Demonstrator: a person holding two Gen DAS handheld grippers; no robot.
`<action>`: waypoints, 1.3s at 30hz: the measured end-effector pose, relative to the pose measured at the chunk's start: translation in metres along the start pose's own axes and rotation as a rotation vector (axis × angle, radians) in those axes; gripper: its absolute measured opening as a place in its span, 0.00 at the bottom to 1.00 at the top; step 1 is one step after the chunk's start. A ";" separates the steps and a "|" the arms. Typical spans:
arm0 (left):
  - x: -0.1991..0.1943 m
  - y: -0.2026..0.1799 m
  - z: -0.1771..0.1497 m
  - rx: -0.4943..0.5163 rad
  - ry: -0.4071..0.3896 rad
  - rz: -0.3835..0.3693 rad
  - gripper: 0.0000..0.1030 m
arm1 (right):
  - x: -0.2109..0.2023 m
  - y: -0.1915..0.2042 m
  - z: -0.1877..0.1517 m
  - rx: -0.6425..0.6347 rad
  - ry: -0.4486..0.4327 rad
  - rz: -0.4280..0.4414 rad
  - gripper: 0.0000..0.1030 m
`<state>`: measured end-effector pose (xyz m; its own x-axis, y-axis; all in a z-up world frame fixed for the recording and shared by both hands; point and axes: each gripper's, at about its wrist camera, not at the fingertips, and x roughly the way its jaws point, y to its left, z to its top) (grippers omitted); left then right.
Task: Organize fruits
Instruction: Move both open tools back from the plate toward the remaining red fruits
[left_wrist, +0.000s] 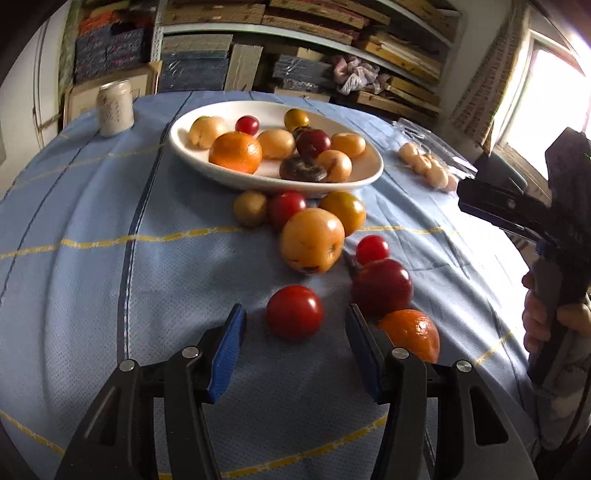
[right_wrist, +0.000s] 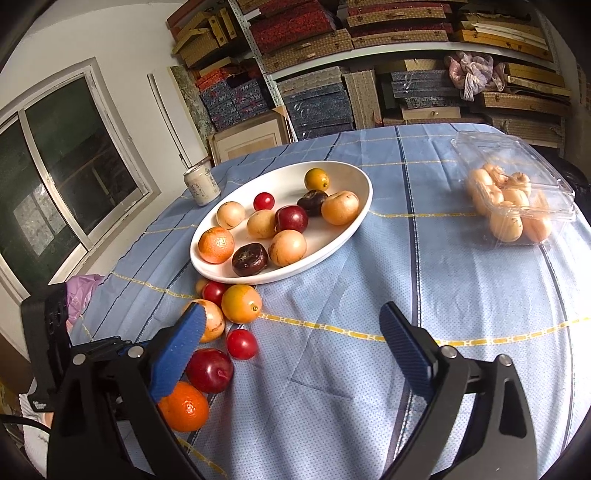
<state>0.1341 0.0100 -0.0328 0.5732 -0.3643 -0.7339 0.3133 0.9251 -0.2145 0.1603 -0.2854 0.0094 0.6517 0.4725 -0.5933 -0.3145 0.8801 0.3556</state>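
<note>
A white oval plate (left_wrist: 236, 181) (right_wrist: 280, 275) holds several fruits: an orange, plums, yellow and pale round ones. More fruit lies loose on the blue cloth in front of it. My left gripper (left_wrist: 295, 314) is open around a red tomato (left_wrist: 294, 312), with gaps showing on both sides of it. Just right of it lie a dark red plum (left_wrist: 382, 286) (right_wrist: 209, 369) and a mandarin (left_wrist: 412, 332) (right_wrist: 184, 406). My right gripper (right_wrist: 291, 314) stands wide open over bare cloth with nothing between its fingers. The loose fruits lie by its left finger (right_wrist: 177, 350).
A clear plastic box (right_wrist: 517, 206) of pale fruits sits at the right of the table. A white jar (right_wrist: 202, 188) stands behind the plate on the left. Shelves of boxes rise beyond the table's far edge. A hand (left_wrist: 535, 317) holds the right gripper's handle.
</note>
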 end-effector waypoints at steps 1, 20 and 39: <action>0.000 0.000 -0.001 0.001 0.000 0.026 0.55 | 0.000 0.000 0.000 -0.001 0.000 0.000 0.90; -0.005 -0.011 -0.005 0.082 -0.011 0.039 0.46 | 0.006 0.004 -0.003 -0.022 0.021 -0.004 0.90; 0.002 -0.003 -0.001 0.040 0.017 0.033 0.31 | 0.014 0.010 -0.009 -0.054 0.049 -0.009 0.90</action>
<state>0.1337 0.0066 -0.0344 0.5706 -0.3318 -0.7512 0.3251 0.9313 -0.1645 0.1604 -0.2692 -0.0018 0.6203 0.4651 -0.6316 -0.3466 0.8849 0.3112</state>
